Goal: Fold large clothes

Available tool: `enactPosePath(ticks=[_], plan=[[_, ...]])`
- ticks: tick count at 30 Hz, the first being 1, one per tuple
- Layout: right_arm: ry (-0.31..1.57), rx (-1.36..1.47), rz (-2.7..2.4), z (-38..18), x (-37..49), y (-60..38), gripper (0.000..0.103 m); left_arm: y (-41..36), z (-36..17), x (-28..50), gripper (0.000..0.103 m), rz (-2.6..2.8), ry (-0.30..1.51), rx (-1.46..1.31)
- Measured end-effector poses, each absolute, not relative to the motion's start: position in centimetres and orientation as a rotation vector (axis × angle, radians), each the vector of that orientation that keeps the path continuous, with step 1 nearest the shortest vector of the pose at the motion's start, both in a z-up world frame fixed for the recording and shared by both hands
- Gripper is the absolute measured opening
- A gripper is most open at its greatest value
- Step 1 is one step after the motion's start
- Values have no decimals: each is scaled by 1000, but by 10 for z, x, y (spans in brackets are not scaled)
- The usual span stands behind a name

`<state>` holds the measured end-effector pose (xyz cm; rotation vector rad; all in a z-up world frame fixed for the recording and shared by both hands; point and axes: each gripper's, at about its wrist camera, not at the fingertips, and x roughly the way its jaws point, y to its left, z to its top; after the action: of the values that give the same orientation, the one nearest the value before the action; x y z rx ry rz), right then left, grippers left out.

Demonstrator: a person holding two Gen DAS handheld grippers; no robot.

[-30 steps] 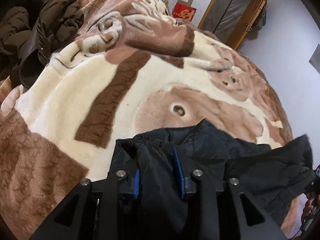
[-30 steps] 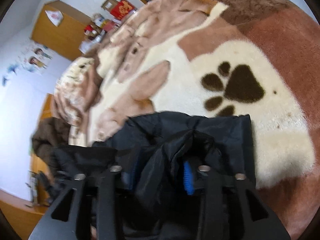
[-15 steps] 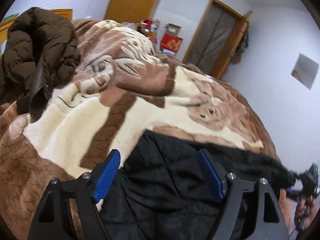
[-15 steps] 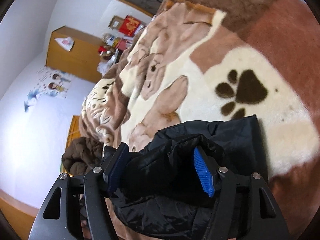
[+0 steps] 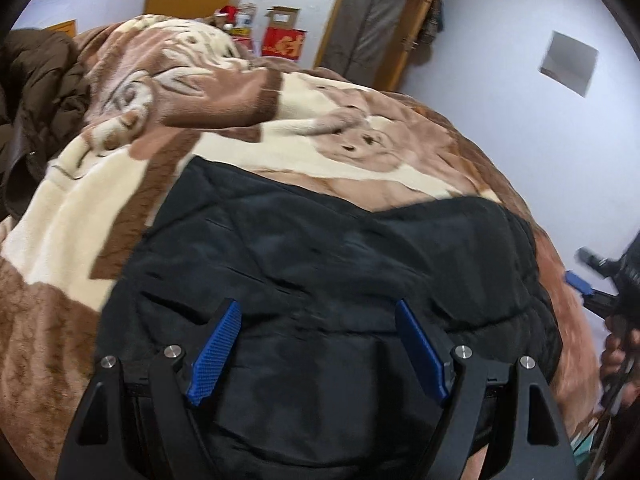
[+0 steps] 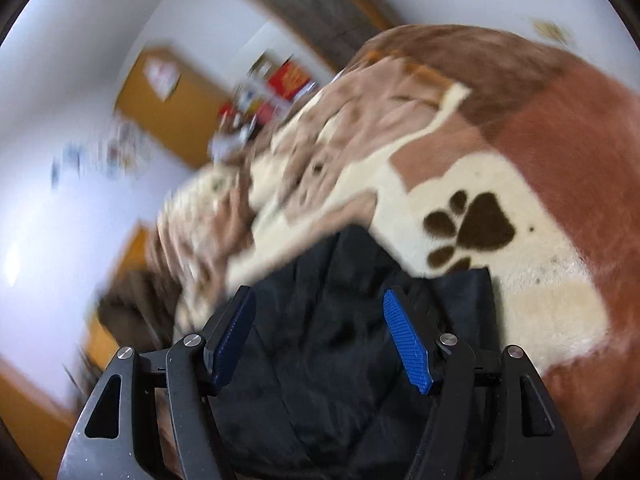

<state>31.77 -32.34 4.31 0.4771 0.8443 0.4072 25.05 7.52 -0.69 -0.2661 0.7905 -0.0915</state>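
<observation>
We are looking down at the black padded jacket (image 5: 320, 264) lying on the bed, spread over the brown and cream animal-print blanket (image 5: 100, 208), and from here we are judging that the fold is only partly made. The main risk we are seeing is that the puffy, slippery fabric is sitting in a loose heap near the right side, so any folded layer may be springing back open or sliding off itself once nothing is pinning it. A second risk is that a gripper closing low may be catching the plush blanket together with the jacket, dragging the bedding and skewing the fold. The right wrist view is also badly blurred, so we are not trusting fine detail there. Our left hand-held gripper (image 5: 318, 344) is hovering over the jacket with its blue pads (image 5: 216, 352) spread wide, gripping nothing; whether the tips are brushing the fabric we cannot tell. Our right hand-held gripper (image 6: 320, 332) is likewise gaping wide above the bunched edge of the jacket (image 6: 332, 344), close to the paw print (image 6: 472, 228) on the blanket, and it is holding nothing either. A brown coat (image 5: 40, 92) is lying well apart at the far left of the bed.
</observation>
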Motion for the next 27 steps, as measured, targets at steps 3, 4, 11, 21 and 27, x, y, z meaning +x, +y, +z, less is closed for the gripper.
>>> enactPosePath(ticks=[3,4,11,21,27], plan=[[927,326,407,10,315,-292,67,58,-23,259,81,-90,819,-194],[942,249,368,-1,318,-283,67,56,-30,265,81,-78,830,-183],[879,154,303,12,339,-286,67,74,-7,287,81,-26,775,-169],[971,272,385,-3,397,-329,67,162,-29,335,81,110,892,-266],[1044,311,396,-18,411,-329,30,154,-39,348,59,85,896,-245]])
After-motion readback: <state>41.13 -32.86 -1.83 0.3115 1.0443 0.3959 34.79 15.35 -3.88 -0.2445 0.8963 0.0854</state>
